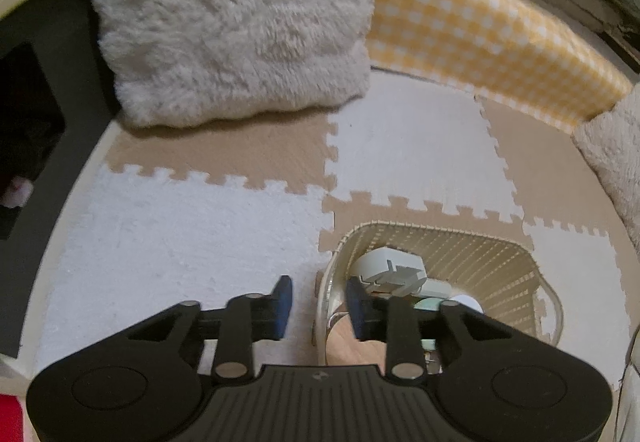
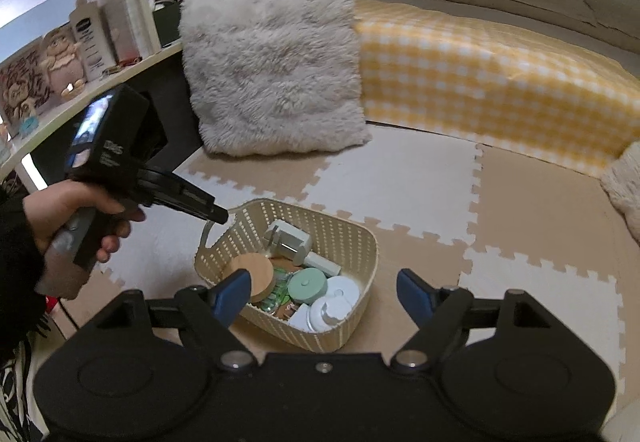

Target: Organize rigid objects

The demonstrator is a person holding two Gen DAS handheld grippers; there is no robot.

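On the foam puzzle mat [image 2: 400, 178], at about 6 o'clock in the right wrist view, sits the cream woven basket [image 2: 352, 242], packed with rigid things: a wooden-lidded jar [image 2: 250, 270] at its 9 o'clock side, a green round lid [image 2: 307, 285] at centre, a white pump bottle [image 2: 330, 312] toward 5 o'clock, a pale grey-green device [image 2: 288, 240] at 12 o'clock. Straddling the basket's near rim, the right gripper [image 2: 326, 294]: blue fingers [image 2: 232, 296] spread wide, nothing between the pads. Perched at the basket's 10 o'clock corner, the left gripper [image 2: 218, 217], carried by the person's left hand [image 2: 68, 210]; seen from its own camera as the left gripper [image 1: 318, 302], fingers [image 1: 282, 304] parted, pads pressing nothing, basket rim [image 1: 332, 282] running up between them, one finger outside over the mat, the other inside above the contents. Open floor aplenty at 1 to 4 o'clock of the basket: bare white and beige tiles, toothed seams only. Hemmed in farther out: fluffy white cushion [image 2: 272, 66] upright at 11 o'clock, well apart from the basket; yellow checked mattress edge [image 2: 500, 82] across 12 to 2 o'clock; a second fluffy cushion [image 2: 624, 186] at 3 o'clock. Crowded shelf [image 2: 92, 74] with lotion bottle [image 2: 92, 38] and figurine [image 2: 62, 60] at 10 o'clock, behind the left hand.
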